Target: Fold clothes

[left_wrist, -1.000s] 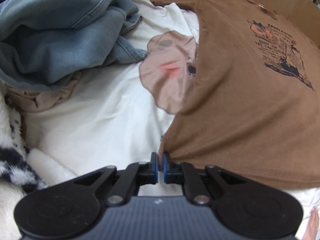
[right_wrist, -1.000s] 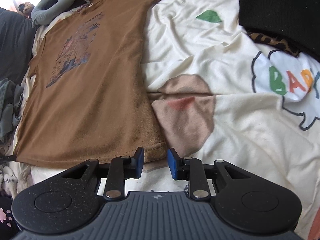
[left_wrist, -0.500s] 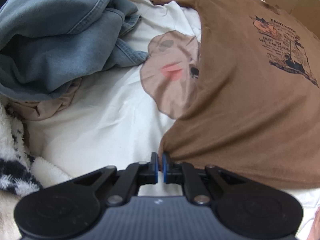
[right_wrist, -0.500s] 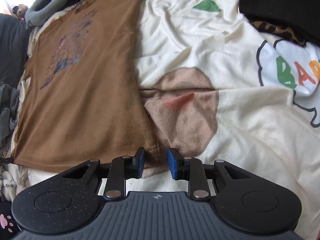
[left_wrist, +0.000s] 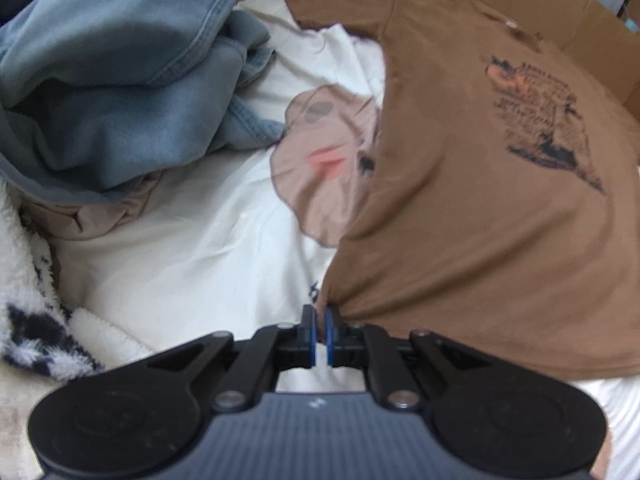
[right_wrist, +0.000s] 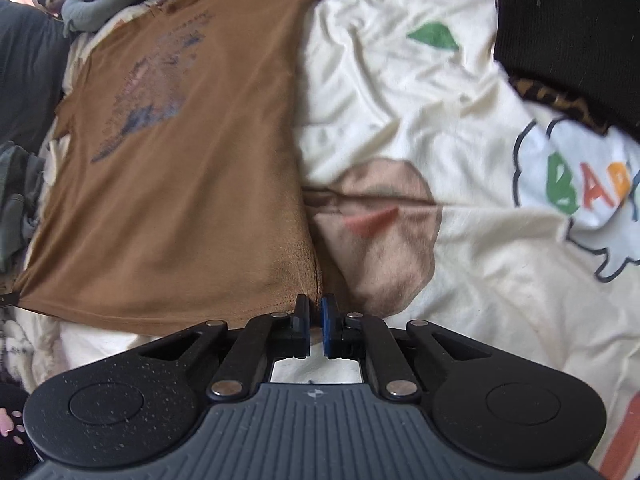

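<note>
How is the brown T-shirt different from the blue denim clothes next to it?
The brown T-shirt lies spread out flat; the blue denim clothes sit bunched in a rumpled heap. The T-shirt has a dark printed picture on it; the denim shows only plain cloth and stitched seams. The left gripper is shut on the T-shirt's bottom corner, while nothing touches the denim. Both rest on the white cartoon bedsheet.

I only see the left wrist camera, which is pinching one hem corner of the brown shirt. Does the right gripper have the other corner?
Observer: Yes, the right gripper is shut on the brown shirt at the opposite hem corner.
Operator: What lies beyond that side?
Observer: A black garment on the bedsheet, apart from the shirt.
Operator: Anything under it?
Observer: Leopard-print fabric peeks out beneath its edge.
</note>
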`<control>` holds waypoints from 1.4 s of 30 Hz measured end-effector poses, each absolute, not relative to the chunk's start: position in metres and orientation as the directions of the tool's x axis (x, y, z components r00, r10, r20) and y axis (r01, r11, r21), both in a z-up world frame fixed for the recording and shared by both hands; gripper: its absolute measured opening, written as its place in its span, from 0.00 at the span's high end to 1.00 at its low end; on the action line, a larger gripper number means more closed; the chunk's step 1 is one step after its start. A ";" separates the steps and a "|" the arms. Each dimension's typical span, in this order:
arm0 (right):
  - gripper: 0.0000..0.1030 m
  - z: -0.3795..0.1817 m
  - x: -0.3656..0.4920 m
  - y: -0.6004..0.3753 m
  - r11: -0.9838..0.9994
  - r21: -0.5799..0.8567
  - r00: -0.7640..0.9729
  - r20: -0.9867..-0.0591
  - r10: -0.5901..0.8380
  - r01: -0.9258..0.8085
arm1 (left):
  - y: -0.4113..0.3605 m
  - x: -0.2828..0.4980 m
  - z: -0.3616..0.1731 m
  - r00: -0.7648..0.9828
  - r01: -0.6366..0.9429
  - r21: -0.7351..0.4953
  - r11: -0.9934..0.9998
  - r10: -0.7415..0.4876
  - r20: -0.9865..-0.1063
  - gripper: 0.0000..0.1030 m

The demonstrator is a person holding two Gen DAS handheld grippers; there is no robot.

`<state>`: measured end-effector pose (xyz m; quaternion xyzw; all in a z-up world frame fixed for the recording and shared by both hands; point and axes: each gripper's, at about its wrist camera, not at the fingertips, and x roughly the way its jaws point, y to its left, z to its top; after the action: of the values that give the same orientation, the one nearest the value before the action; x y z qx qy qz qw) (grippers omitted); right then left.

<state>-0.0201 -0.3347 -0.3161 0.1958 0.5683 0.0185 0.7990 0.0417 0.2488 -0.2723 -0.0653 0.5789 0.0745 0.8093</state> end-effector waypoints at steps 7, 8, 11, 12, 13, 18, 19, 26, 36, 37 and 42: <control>0.97 -0.263 -0.016 -0.342 0.916 0.355 0.394 -0.881 0.261 0.186 | 0.251 0.041 -0.227 0.370 -0.213 -0.115 0.970 -0.029 -0.929 0.96; 0.97 -0.256 -0.016 -0.343 0.915 0.358 0.400 -0.878 0.262 0.185 | 0.251 0.041 -0.221 0.376 -0.215 -0.125 0.969 -0.036 -0.926 0.96; 0.97 -0.233 -0.013 -0.346 0.916 0.362 0.424 -0.867 0.263 0.173 | 0.251 0.042 -0.204 0.392 -0.214 -0.153 0.965 -0.059 -0.918 0.96; 0.97 -0.225 -0.012 -0.348 0.916 0.366 0.435 -0.861 0.264 0.167 | 0.251 0.042 -0.199 0.398 -0.214 -0.163 0.963 -0.067 -0.915 0.96; 0.97 -0.218 -0.010 -0.348 0.915 0.368 0.444 -0.856 0.265 0.163 | 0.251 0.042 -0.194 0.405 -0.215 -0.173 0.961 -0.074 -0.911 0.96; 0.97 -0.190 -0.001 -0.353 0.915 0.374 0.481 -0.836 0.263 0.150 | 0.249 0.046 -0.169 0.444 -0.214 -0.214 0.953 -0.100 -0.890 0.96; 0.97 -0.185 0.001 -0.354 0.916 0.374 0.487 -0.833 0.262 0.147 | 0.249 0.047 -0.165 0.450 -0.214 -0.222 0.951 -0.106 -0.887 0.96; 0.97 -0.190 -0.001 -0.357 0.916 0.364 0.449 -0.856 0.257 0.169 | 0.250 0.054 -0.148 0.472 -0.194 -0.233 0.953 -0.117 -0.874 0.96; 0.98 -0.210 -0.006 -0.359 0.915 0.346 0.376 -0.892 0.252 0.208 | 0.271 0.043 -0.197 0.354 -0.287 -0.211 0.934 -0.101 -0.930 0.96; 0.98 -0.217 -0.007 -0.359 0.915 0.343 0.365 -0.897 0.251 0.214 | 0.274 0.042 -0.203 0.343 -0.299 -0.215 0.930 -0.105 -0.933 0.96; 0.98 -0.248 -0.011 -0.359 0.913 0.328 0.307 -0.919 0.248 0.244 | 0.283 0.040 -0.233 0.294 -0.331 -0.212 0.919 -0.113 -0.949 0.96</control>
<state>-0.0112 -0.3592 -0.2483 0.2089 0.5885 0.0011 0.7811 0.0397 0.2833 -0.2334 -0.1882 0.5902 0.0697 0.7819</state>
